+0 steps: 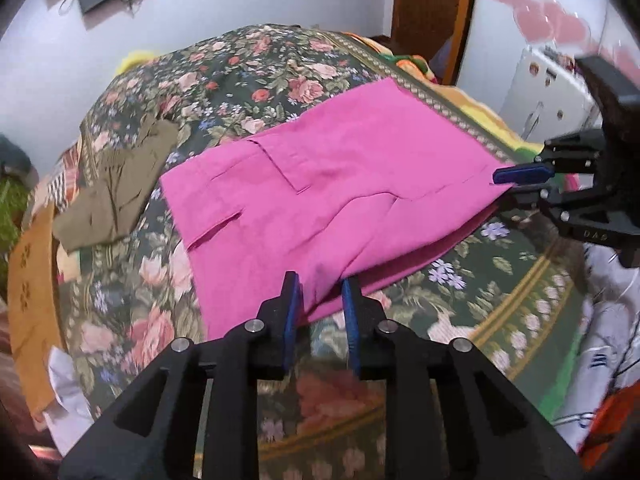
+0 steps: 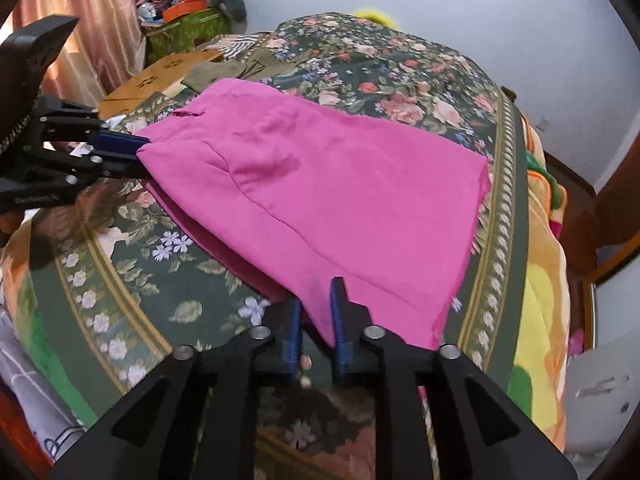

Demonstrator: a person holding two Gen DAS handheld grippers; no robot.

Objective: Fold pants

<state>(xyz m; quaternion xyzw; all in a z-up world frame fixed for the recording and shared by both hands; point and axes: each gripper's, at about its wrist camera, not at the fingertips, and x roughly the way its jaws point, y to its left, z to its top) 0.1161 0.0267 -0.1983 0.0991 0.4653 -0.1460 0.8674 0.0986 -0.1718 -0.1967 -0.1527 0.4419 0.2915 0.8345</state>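
Pants [image 1: 332,184] of bright pink cloth lay folded over on a floral bedspread [image 1: 224,80], their near edge raised off it between the two grippers. The left gripper [image 1: 320,292] pinched one near corner, jaws only narrowly apart with fabric bunched between them. The right gripper [image 2: 316,300] gripped the other corner likewise. An olive garment [image 1: 116,184] lay beyond, apart from the pants.

A home bedroom is shown. A bed is covered by a floral bedspread [image 1: 248,80], bordered by a curtain [image 2: 92,20], cluttered belongings [image 2: 180,4] and a wooden door frame [image 1: 432,12].
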